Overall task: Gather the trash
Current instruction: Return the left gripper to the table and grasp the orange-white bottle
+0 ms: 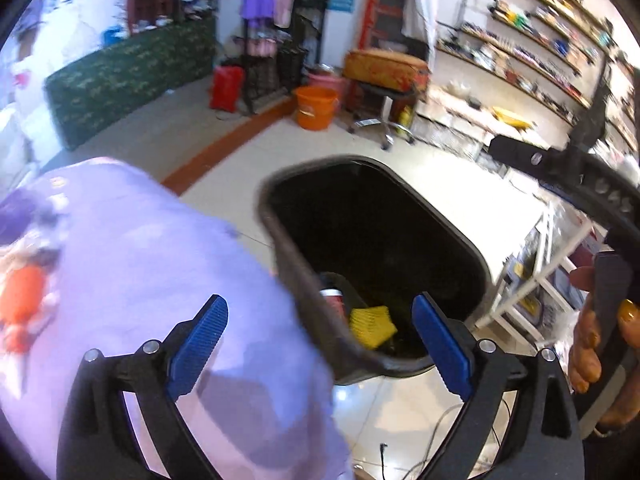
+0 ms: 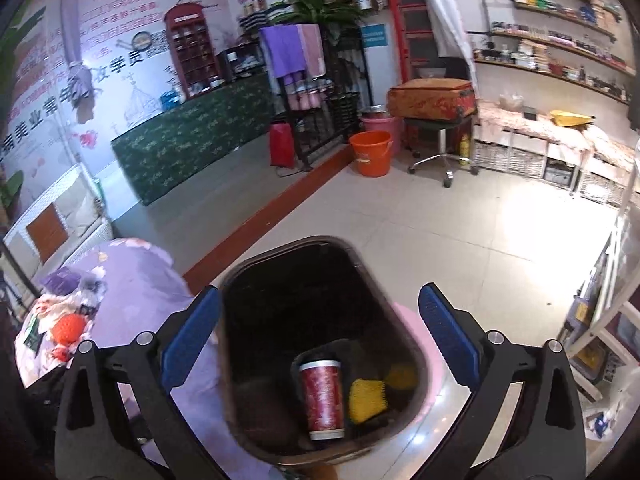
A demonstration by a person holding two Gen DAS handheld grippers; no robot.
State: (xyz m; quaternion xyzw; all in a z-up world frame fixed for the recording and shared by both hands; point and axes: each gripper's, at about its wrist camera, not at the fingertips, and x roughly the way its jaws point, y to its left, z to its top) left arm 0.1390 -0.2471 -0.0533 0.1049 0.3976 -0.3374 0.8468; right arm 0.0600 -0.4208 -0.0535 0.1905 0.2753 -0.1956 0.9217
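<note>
A black trash bin (image 2: 236,360) stands on the floor under both grippers. In it lie a red cup with a white rim (image 2: 323,396), a yellow spiky piece (image 2: 367,398) and another yellow item (image 2: 402,376). My right gripper (image 2: 320,292) is open above the bin's mouth, with nothing between its blue pads. My left gripper (image 1: 320,304) is open too, over the bin's near rim (image 1: 304,300), and holds nothing. The left wrist view also shows the red cup (image 1: 334,300) and the yellow piece (image 1: 372,322). An orange spiky ball (image 2: 70,328) lies on the purple-covered table (image 2: 132,280) to the left.
A hand (image 1: 588,340) grips a black handle at the right edge. An orange bucket (image 2: 370,152), a pink bucket, a wheeled stool (image 2: 440,152) bearing a suitcase, and a green counter (image 2: 192,132) stand further off. White racks (image 2: 600,300) line the right side. Cables (image 1: 420,452) lie on the floor.
</note>
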